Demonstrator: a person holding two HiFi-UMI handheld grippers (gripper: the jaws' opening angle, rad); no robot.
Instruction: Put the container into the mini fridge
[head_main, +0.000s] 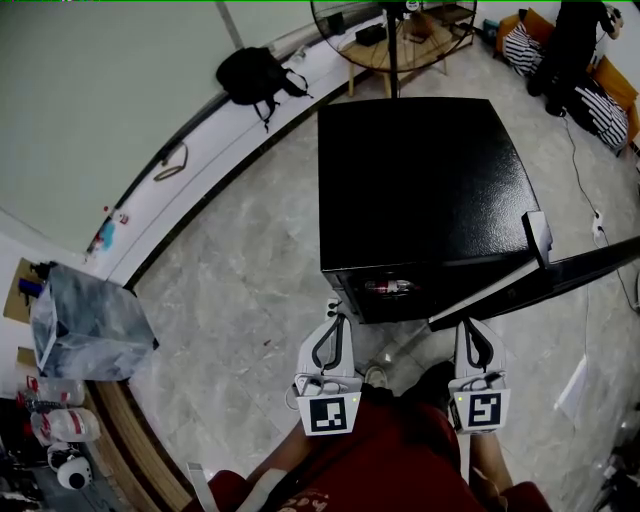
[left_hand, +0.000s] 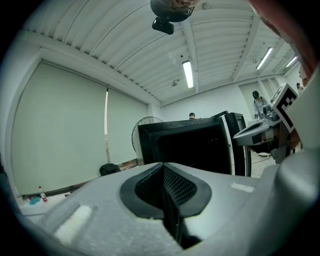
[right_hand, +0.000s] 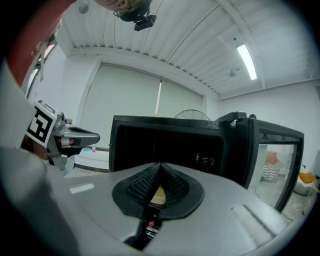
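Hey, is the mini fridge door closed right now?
No, the door of the mini fridge stands swung open to the right, leaving the front uncovered.

The mini fridge (head_main: 420, 180) was black all over, its top finely speckled, and the container (head_main: 390, 287) in its mouth showed a red patch. The floor (head_main: 240, 290) was grey, veined like marble. The left gripper (head_main: 333, 312) and right gripper (head_main: 470, 325) were pale grey with black, mesh-textured pads (left_hand: 177, 185), each bearing a cube (head_main: 329, 414) of black-and-white squares. The person's clothing (head_main: 390, 460) was dark red. A bag (head_main: 250, 75) was black, cushions (head_main: 520, 45) were black-and-white striped, and the wall (head_main: 100, 90) was pale grey-green.
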